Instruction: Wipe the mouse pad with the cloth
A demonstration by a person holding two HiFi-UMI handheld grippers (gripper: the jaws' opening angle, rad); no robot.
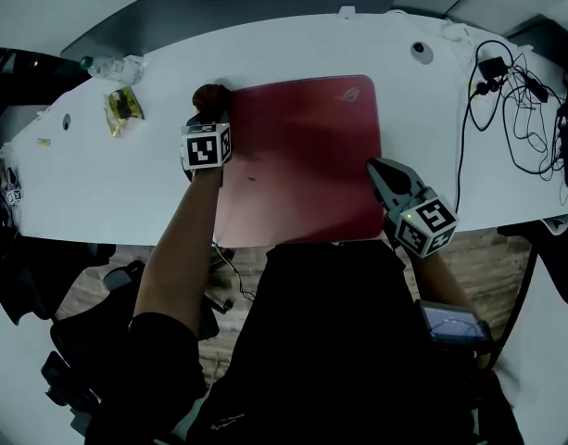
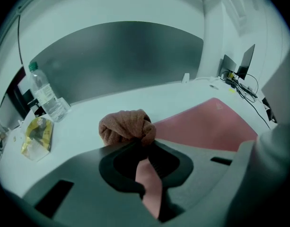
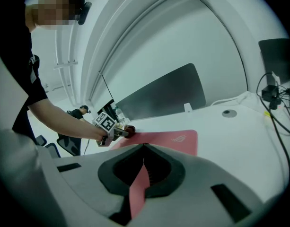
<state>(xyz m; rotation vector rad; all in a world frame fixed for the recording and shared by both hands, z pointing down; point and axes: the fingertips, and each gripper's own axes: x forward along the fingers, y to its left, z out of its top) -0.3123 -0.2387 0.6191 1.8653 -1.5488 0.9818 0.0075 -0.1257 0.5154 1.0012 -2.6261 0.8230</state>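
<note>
While my left tongs (image 1: 212,114) clamp the bunched cloth (image 1: 211,96) at the upper left corner of the mouse pad (image 1: 302,156) on the bench (image 1: 126,184), I see my right tongs (image 1: 373,165) pressed together, empty, over its right edge.

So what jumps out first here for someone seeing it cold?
A red mouse pad fills the middle of the white desk. The left gripper is shut on a bunched brown cloth at the pad's far left corner, and the right gripper sits closed at its right edge.
</note>
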